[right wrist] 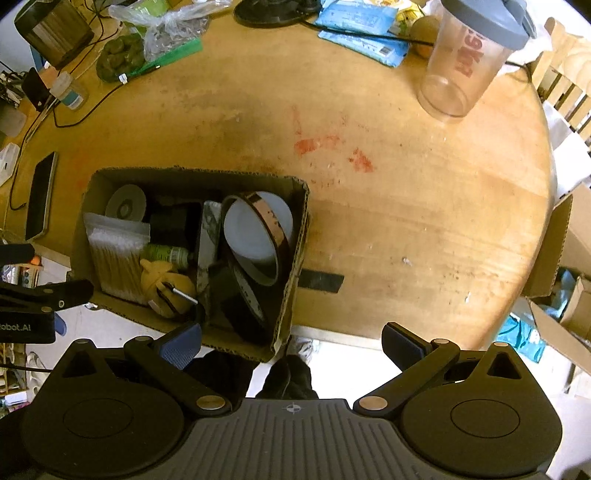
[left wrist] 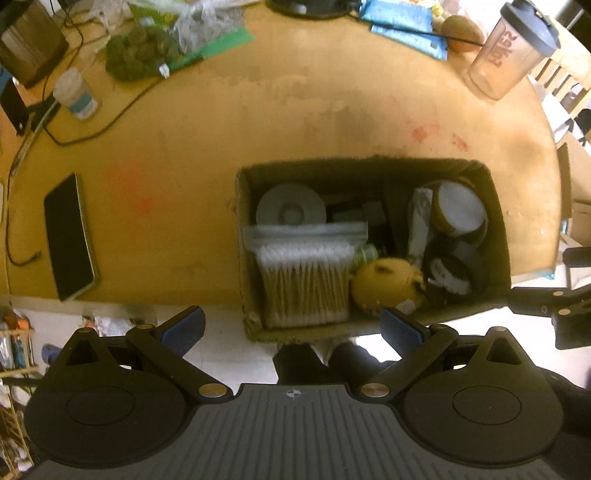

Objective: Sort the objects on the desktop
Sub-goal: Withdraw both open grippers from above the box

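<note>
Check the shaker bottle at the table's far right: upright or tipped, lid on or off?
Upright, lid on. The shaker bottle stands on its base on the table, grey lid seated on top; it looks empty.

Swabs (left wrist: pixel 306 280) in box (left wrist: pixel 498 236), phone (left wrist: pixel 68 236) left.

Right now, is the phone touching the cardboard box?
Apart. The left wrist view shows bare tabletop between the phone and the cardboard box.

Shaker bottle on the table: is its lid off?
No, the shaker bottle stands upright on the table with its grey lid fitted on top.
</note>
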`<action>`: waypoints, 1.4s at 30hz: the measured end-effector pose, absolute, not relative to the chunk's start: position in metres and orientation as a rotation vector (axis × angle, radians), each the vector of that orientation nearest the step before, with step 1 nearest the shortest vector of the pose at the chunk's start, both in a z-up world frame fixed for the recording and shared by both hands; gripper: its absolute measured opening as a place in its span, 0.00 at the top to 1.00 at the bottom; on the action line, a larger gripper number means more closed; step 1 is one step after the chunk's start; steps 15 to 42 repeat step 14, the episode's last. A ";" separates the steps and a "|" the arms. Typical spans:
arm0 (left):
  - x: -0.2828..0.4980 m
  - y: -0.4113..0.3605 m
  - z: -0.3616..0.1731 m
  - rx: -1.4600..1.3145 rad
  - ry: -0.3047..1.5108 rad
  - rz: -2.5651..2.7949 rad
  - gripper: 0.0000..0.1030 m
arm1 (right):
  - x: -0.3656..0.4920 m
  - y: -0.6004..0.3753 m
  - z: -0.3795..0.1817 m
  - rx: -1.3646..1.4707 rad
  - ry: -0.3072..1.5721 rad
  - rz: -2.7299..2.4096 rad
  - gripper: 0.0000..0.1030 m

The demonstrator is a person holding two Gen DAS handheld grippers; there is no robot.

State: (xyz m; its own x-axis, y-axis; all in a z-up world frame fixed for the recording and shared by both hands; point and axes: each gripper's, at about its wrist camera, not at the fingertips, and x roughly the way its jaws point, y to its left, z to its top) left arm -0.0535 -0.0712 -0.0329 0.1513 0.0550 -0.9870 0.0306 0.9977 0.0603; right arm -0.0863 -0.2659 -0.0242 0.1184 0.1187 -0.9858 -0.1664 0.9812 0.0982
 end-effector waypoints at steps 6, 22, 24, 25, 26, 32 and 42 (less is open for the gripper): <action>-0.055 -0.067 -0.040 0.056 1.473 0.021 0.00 | -0.091 -0.265 -0.028 -0.036 1.466 0.202 0.00; -0.052 -0.058 -0.045 0.018 1.502 0.012 0.00 | -0.090 -0.264 -0.029 -0.033 1.479 0.190 0.00; -0.052 -0.058 -0.045 0.018 1.502 0.012 0.00 | -0.090 -0.264 -0.029 -0.033 1.479 0.190 0.00; -0.052 -0.058 -0.045 0.018 1.502 0.012 0.00 | -0.090 -0.264 -0.029 -0.033 1.479 0.190 0.00; -0.052 -0.058 -0.045 0.018 1.502 0.012 0.00 | -0.090 -0.264 -0.029 -0.033 1.479 0.190 0.00; -0.052 -0.058 -0.045 0.018 1.502 0.012 0.00 | -0.090 -0.264 -0.029 -0.033 1.479 0.190 0.00; -0.052 -0.058 -0.045 0.018 1.502 0.012 0.00 | -0.090 -0.264 -0.029 -0.033 1.479 0.190 0.00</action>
